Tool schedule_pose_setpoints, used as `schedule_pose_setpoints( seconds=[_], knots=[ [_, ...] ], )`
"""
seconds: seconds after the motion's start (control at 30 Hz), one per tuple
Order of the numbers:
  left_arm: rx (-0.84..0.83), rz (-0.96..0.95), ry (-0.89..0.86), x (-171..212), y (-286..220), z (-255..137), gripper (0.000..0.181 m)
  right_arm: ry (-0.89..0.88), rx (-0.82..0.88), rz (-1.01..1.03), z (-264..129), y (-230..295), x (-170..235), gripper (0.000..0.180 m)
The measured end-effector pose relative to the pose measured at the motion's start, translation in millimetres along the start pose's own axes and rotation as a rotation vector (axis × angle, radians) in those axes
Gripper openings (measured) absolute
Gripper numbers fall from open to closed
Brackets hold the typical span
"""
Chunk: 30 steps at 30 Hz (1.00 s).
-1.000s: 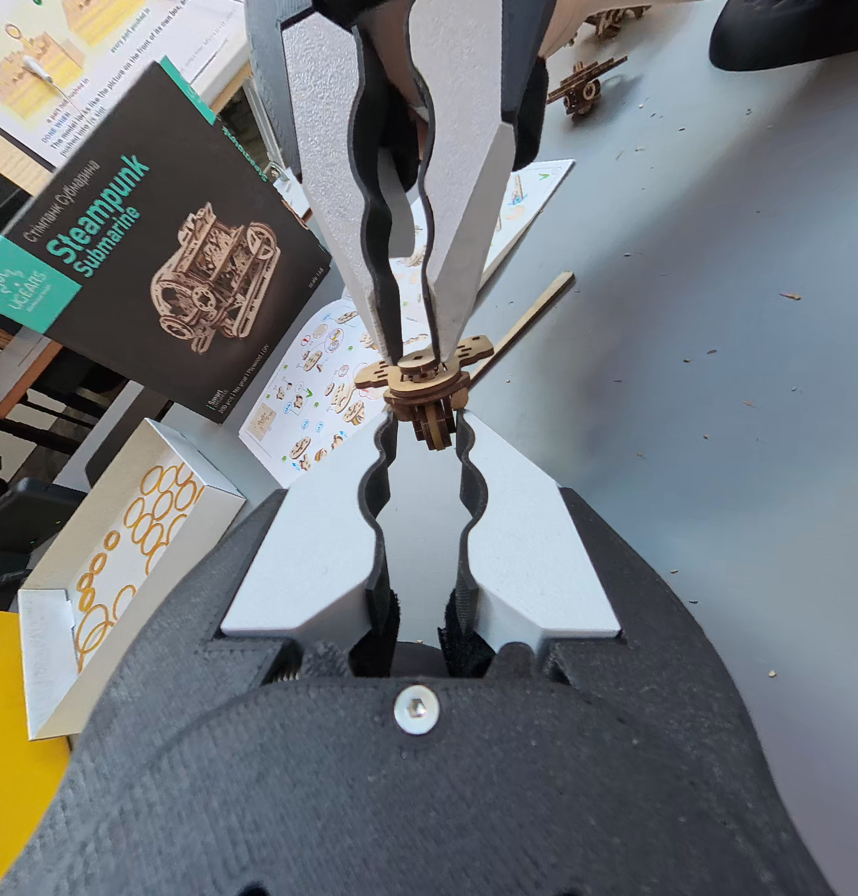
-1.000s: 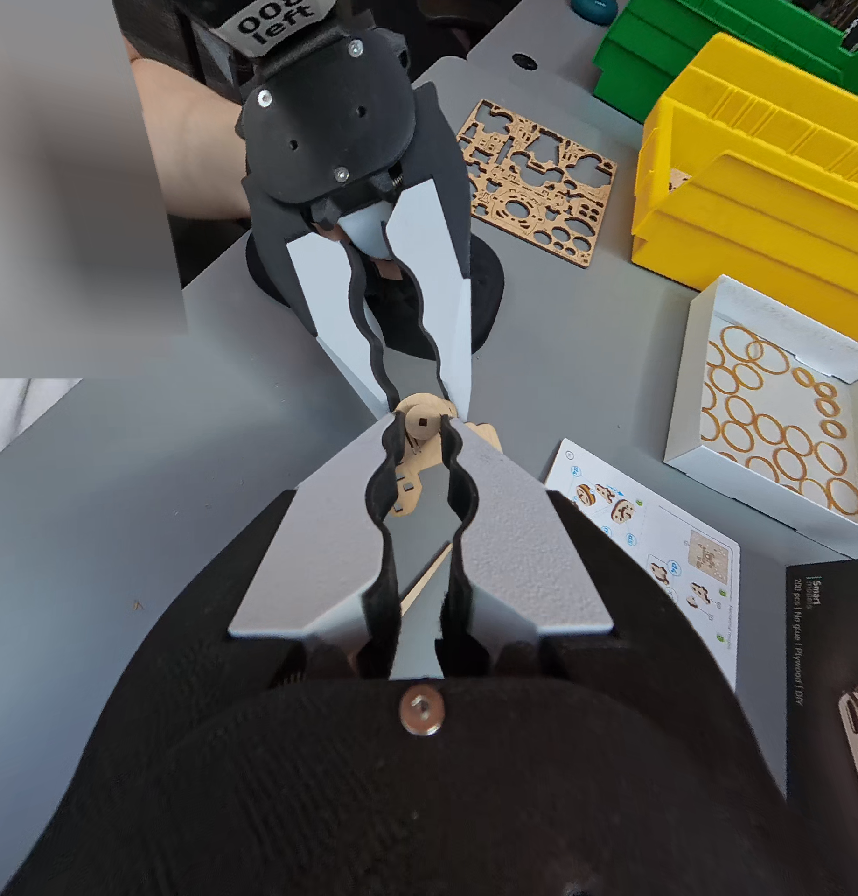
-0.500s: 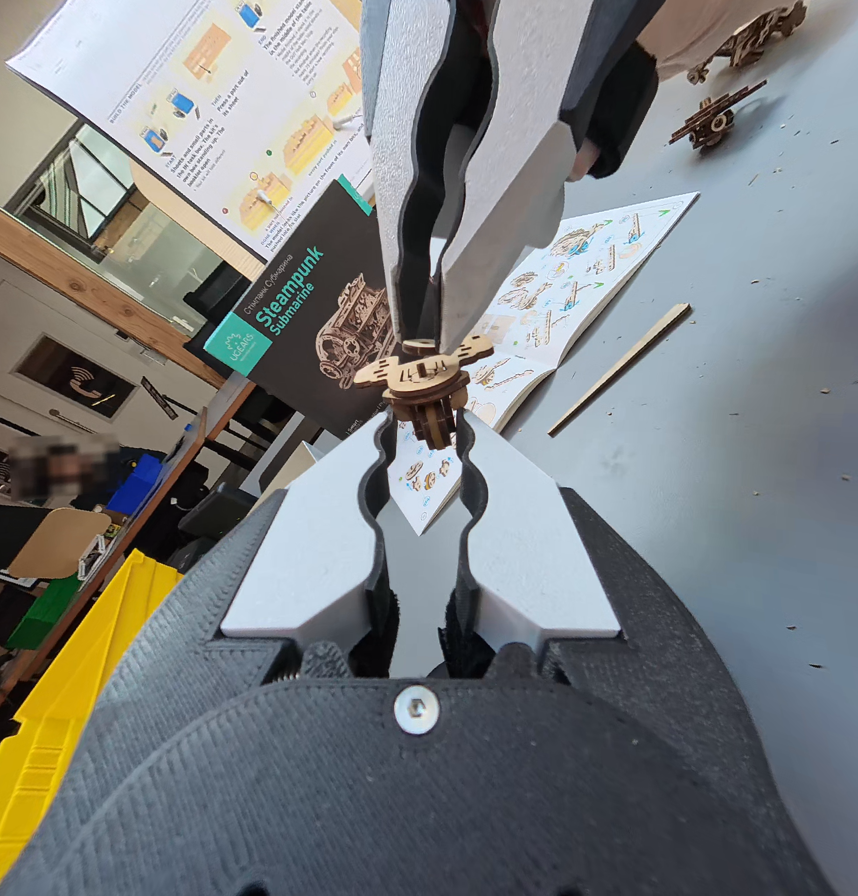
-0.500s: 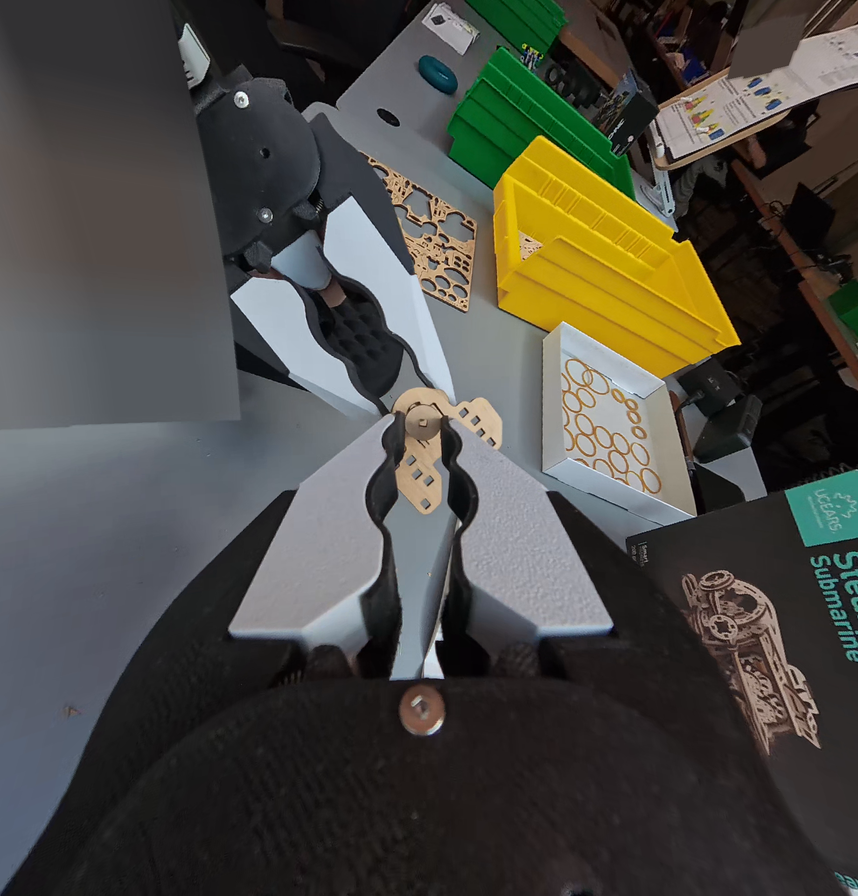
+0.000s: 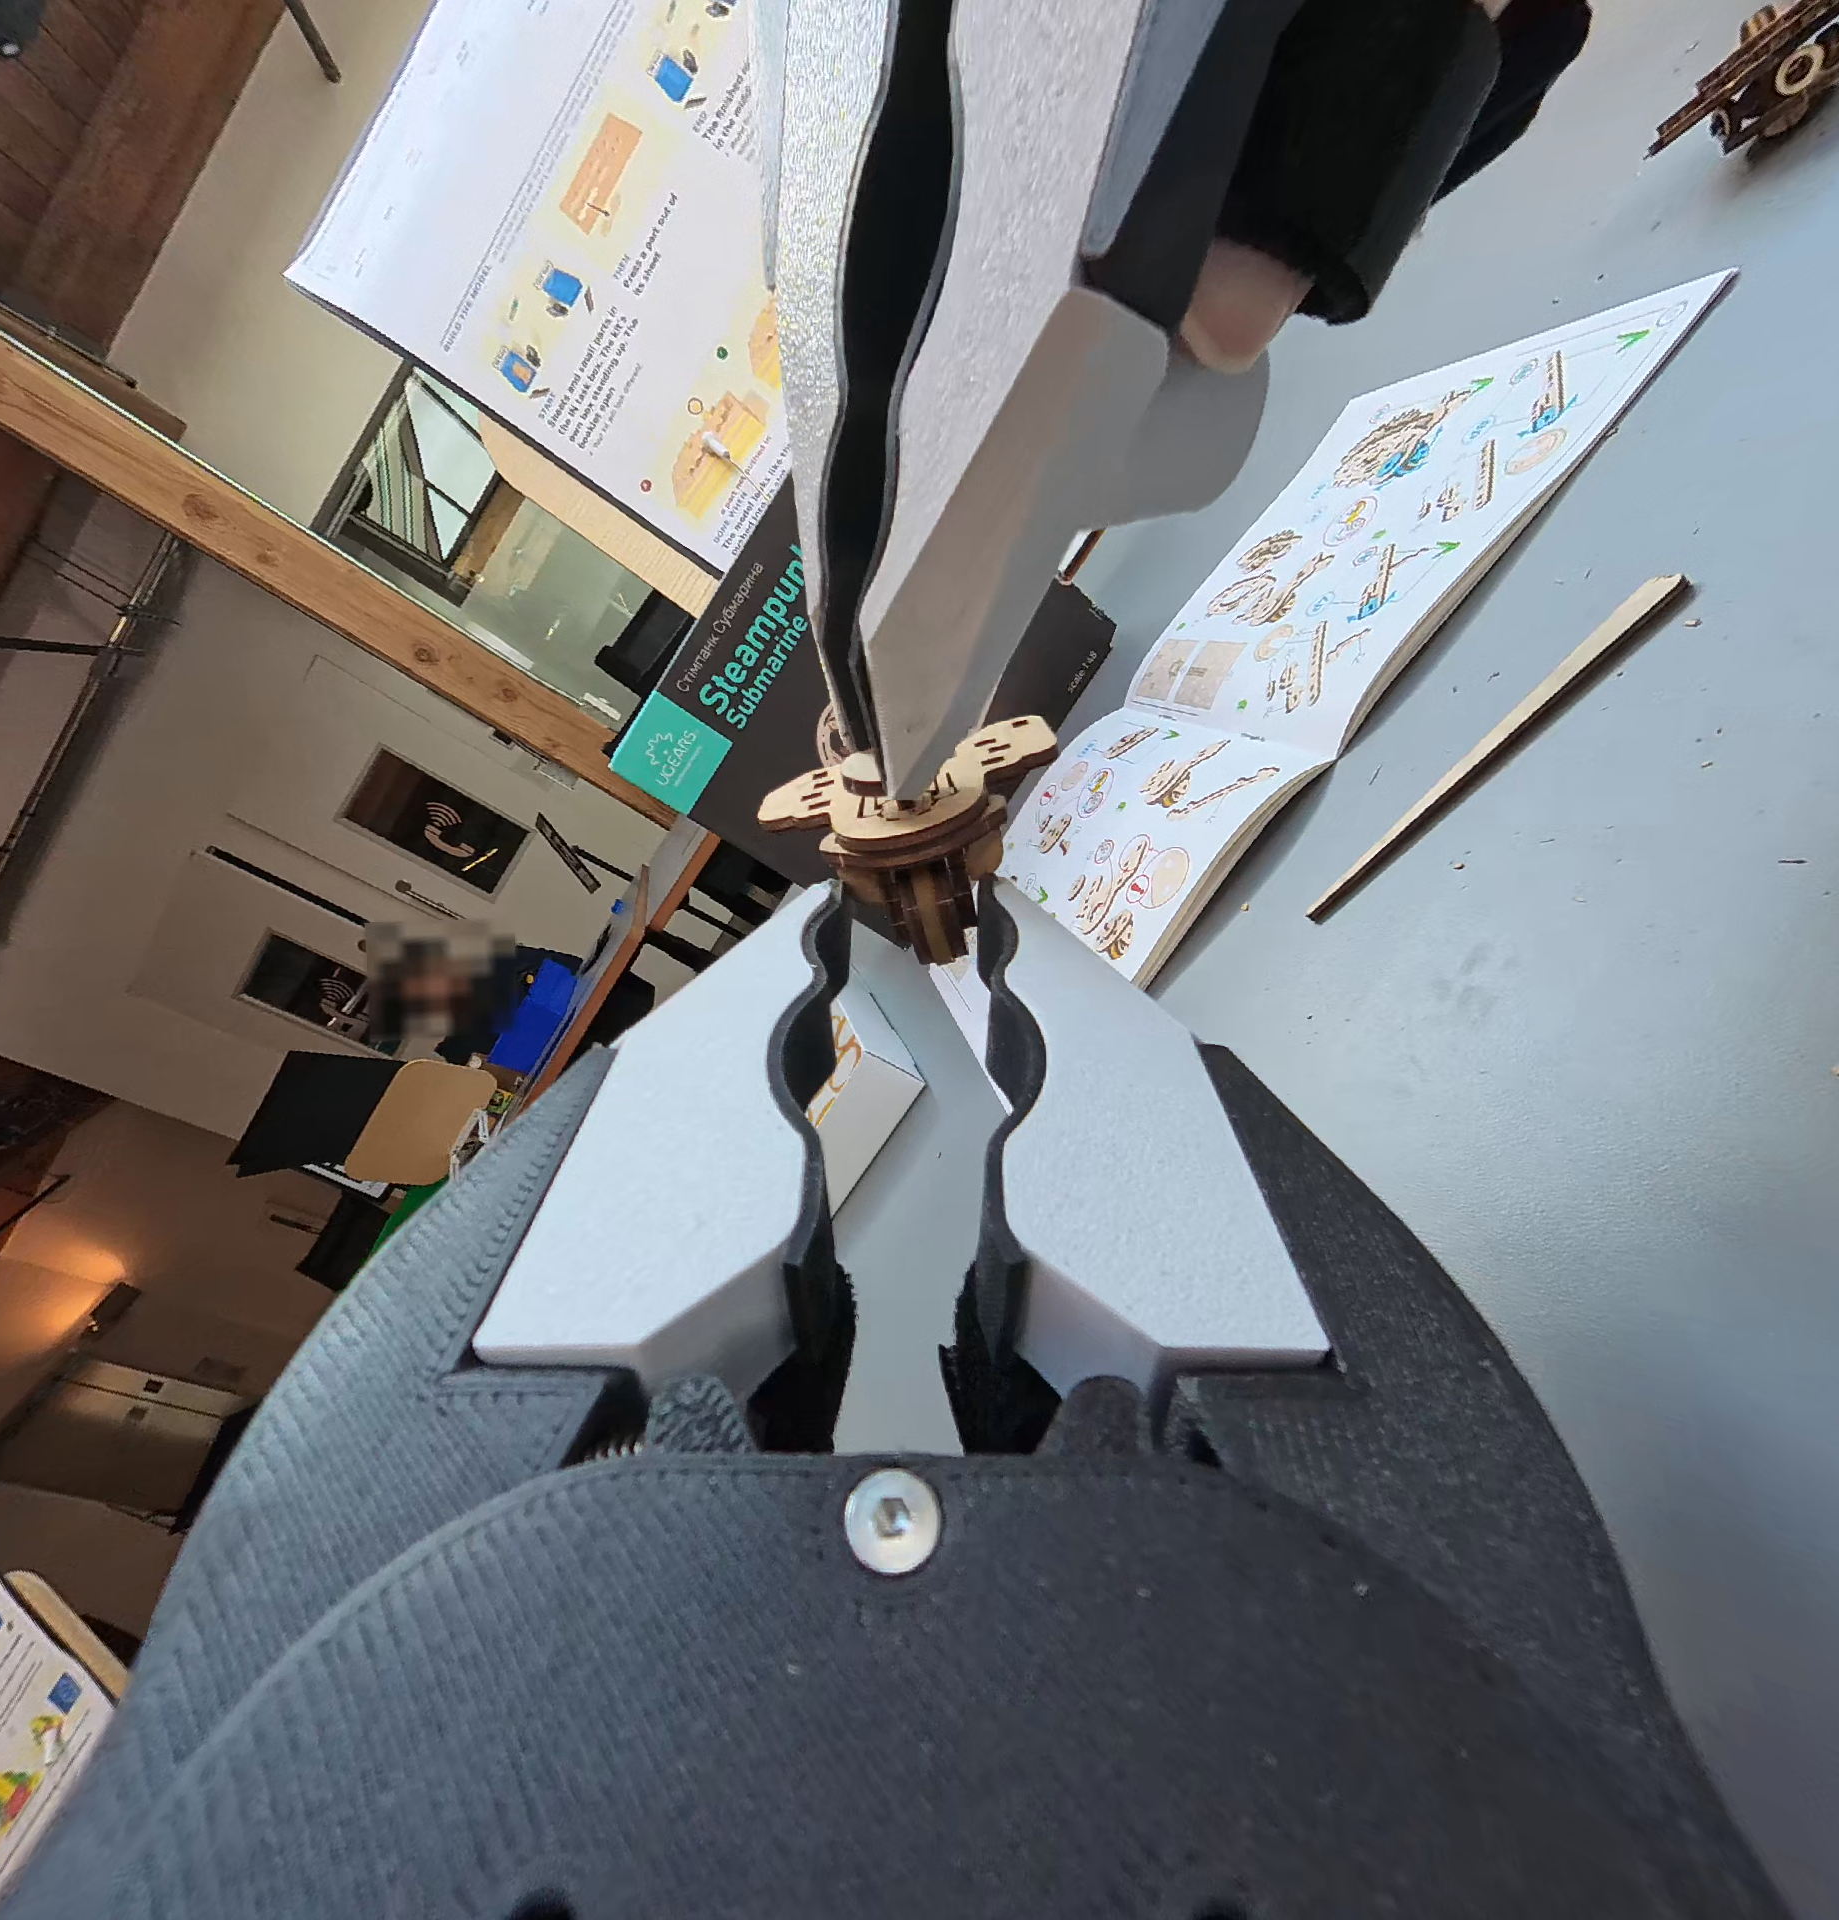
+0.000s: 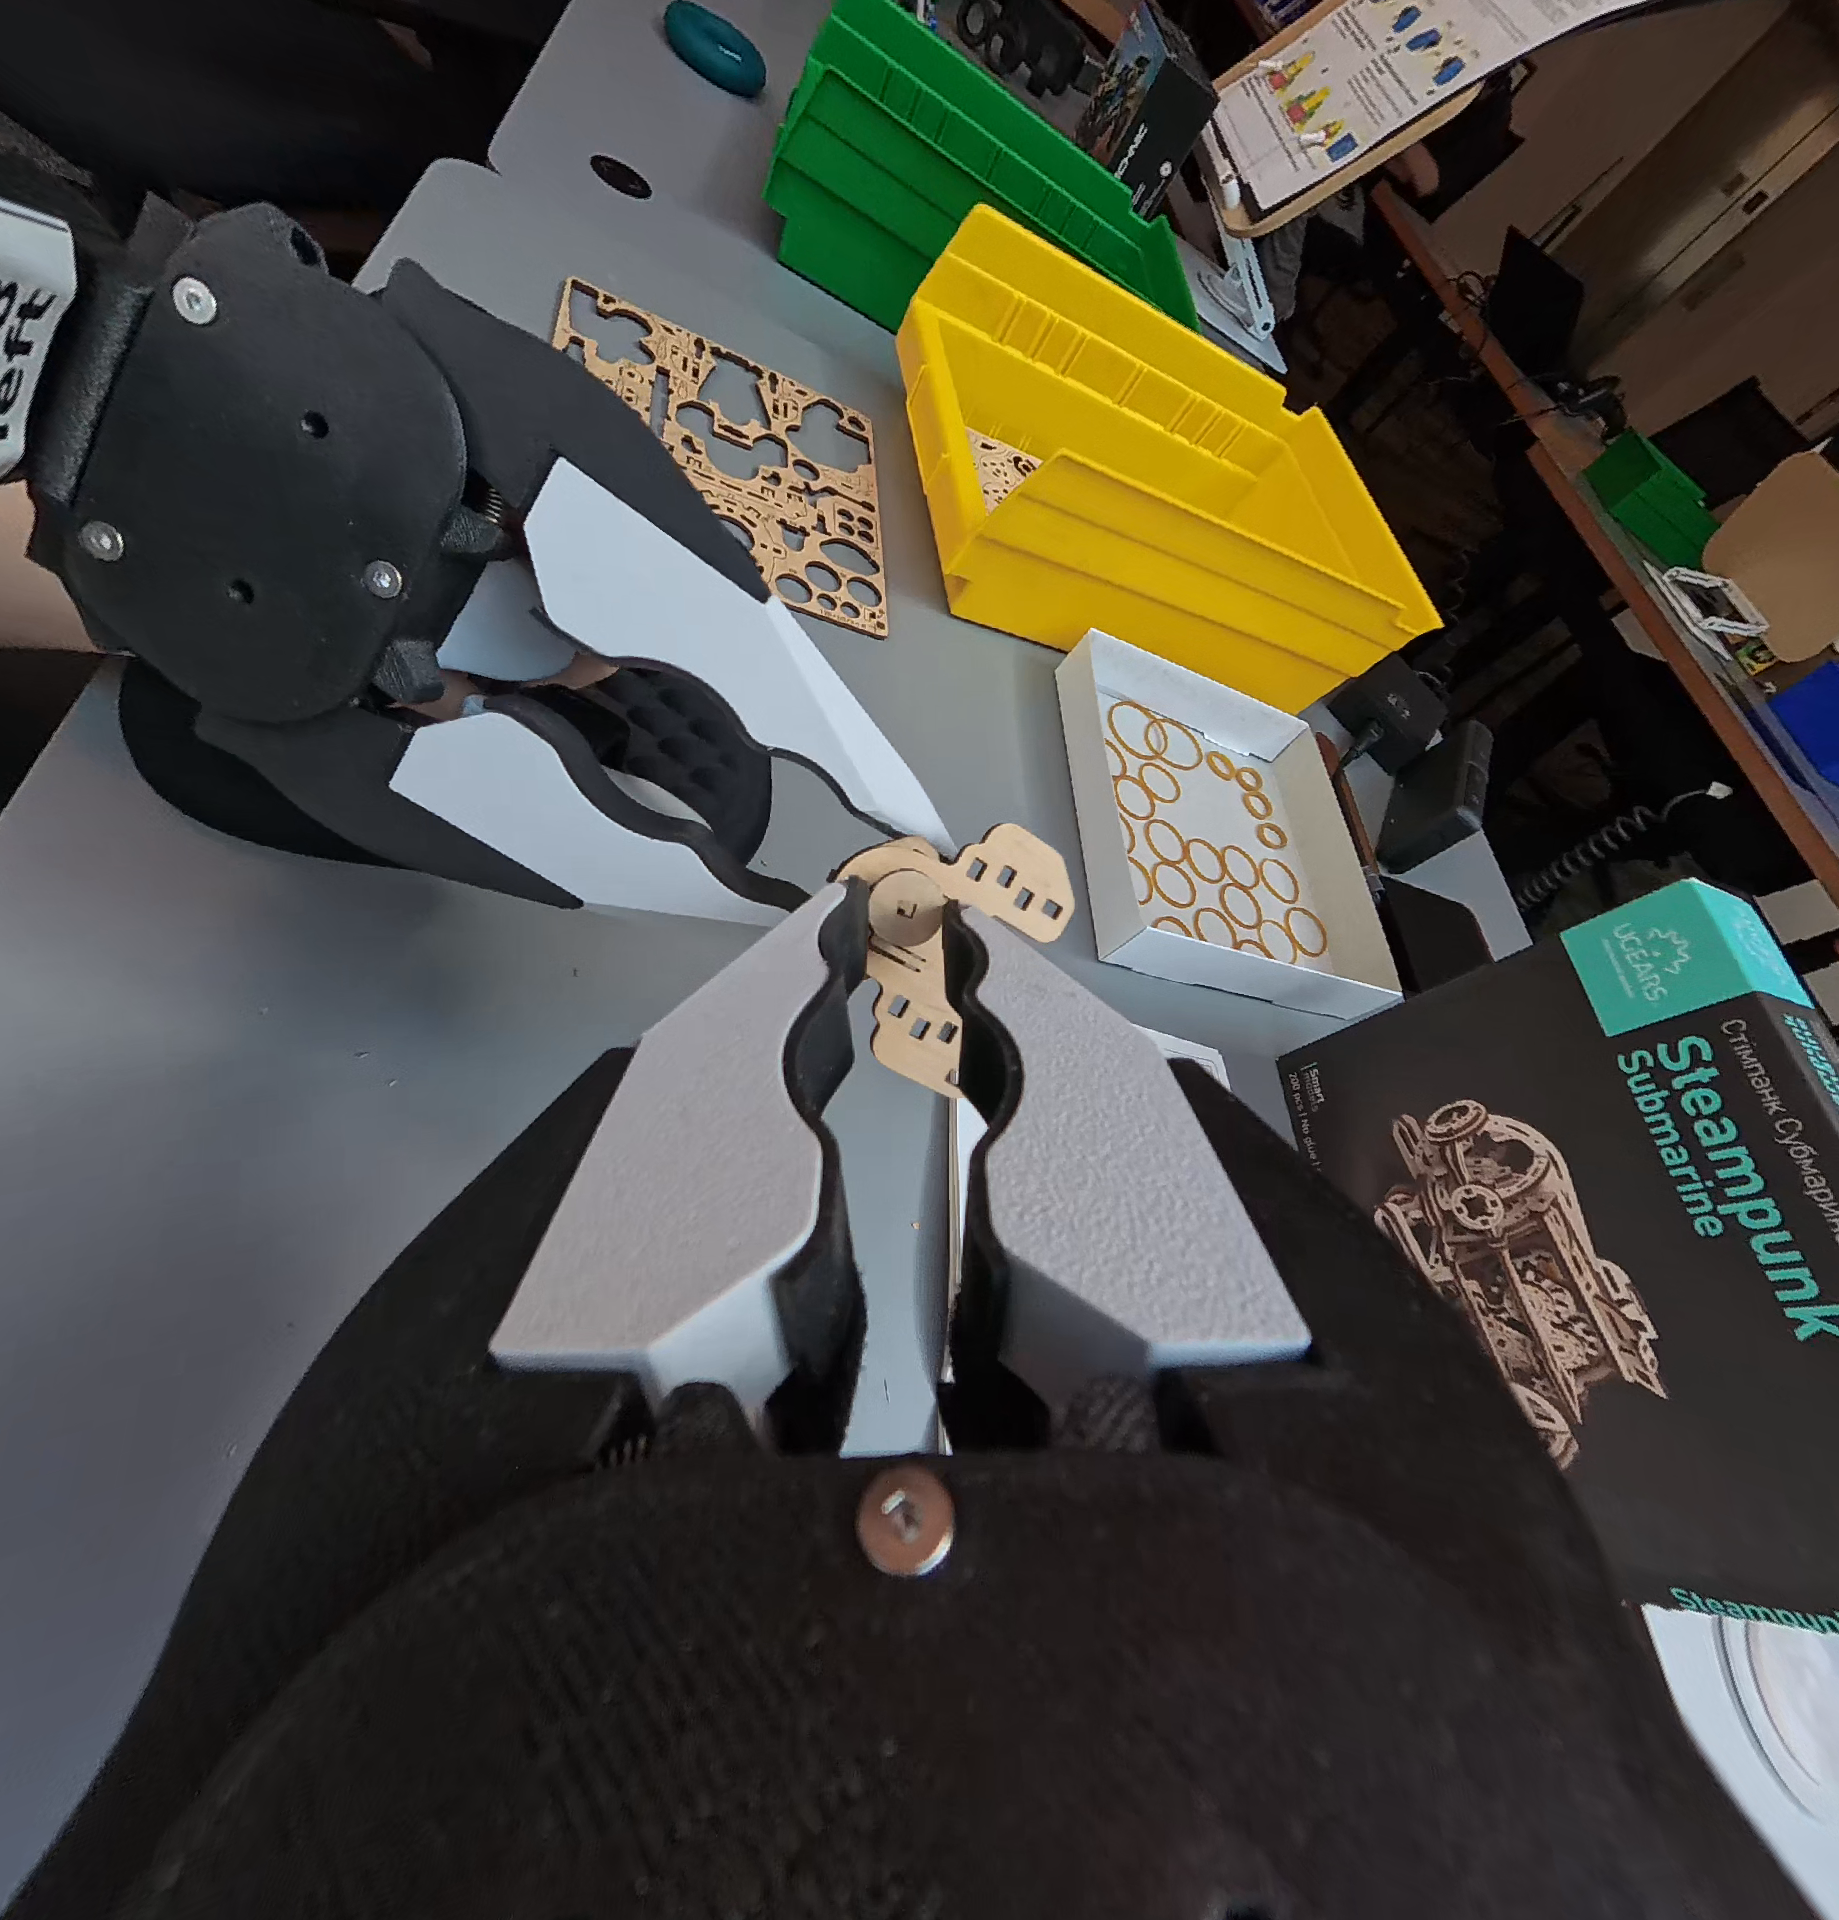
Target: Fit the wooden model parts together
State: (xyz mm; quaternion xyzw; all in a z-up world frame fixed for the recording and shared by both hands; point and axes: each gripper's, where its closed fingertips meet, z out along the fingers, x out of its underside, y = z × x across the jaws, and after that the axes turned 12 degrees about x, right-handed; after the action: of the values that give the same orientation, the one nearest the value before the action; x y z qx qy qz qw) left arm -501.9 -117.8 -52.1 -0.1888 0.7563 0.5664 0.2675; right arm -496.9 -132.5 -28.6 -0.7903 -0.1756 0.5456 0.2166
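The wooden assembly [image 5: 899,831] is held in the air above the grey tabletop [image 5: 1517,1039], between the two tools. Its stacked stem [image 5: 920,904] sits between the left gripper [image 5: 910,899] fingers, which pinch it at their tips. The right gripper [image 6: 899,914] fingers are pressed on the small hub at the top, beside the flat winged plate [image 6: 1008,878]. It looks light, thin plywood: stiff but easily snapped at the slotted lobes, so the layered core is the safer hold. To the right lie an open booklet [image 5: 1310,644] and a wooden stick [image 5: 1497,748].
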Motion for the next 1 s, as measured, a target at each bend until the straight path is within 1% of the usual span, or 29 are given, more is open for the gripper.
schedule_pose_setpoints(
  seconds=[0.27,0.43,0.57,0.7,0.83,1.0],
  knots=[
    [-0.075,0.088,0.031,-3,4,-2,0.022,0.013,-0.016,0.113,-1,0,-4,0.012],
    [-0.086,0.088,0.035,-3,5,-2,0.022,0.024,-0.057,0.187,-3,0,-1,0.012],
    [-0.093,0.098,0.04,-2,6,-3,0.022,0.02,-0.054,0.207,-2,0,-1,0.012],
    [-0.078,0.096,0.057,0,3,-1,0.023,0.017,-0.088,0.261,0,0,3,0.012],
    [-0.069,0.119,0.106,5,0,2,0.022,0.024,-0.135,0.375,3,1,10,0.011],
    [-0.04,0.103,0.143,11,-5,5,0.022,0.02,-0.149,0.406,7,4,16,0.012]
  ],
)
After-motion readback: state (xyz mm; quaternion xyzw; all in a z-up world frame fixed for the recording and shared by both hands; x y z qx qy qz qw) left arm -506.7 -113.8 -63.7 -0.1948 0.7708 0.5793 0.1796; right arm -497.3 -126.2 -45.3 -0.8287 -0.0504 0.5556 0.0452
